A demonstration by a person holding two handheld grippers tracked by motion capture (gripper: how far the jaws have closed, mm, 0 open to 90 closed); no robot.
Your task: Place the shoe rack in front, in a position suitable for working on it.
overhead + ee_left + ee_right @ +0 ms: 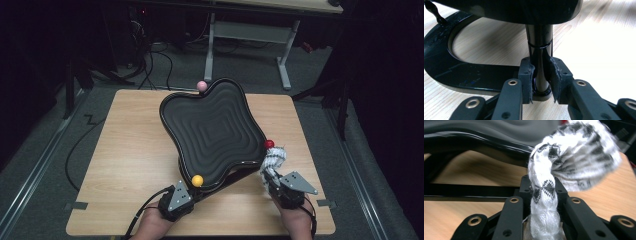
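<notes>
One black wavy tray (212, 130), ridged, tilted.

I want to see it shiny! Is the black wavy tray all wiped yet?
Probably not. The left gripper already clamps the stand's post, tilting the tray. The right gripper holds a cloth at the tray's edge. The ribbed face apparently remains to wipe.

No readable text, label, brand, number or sign appears on anything here.
</notes>
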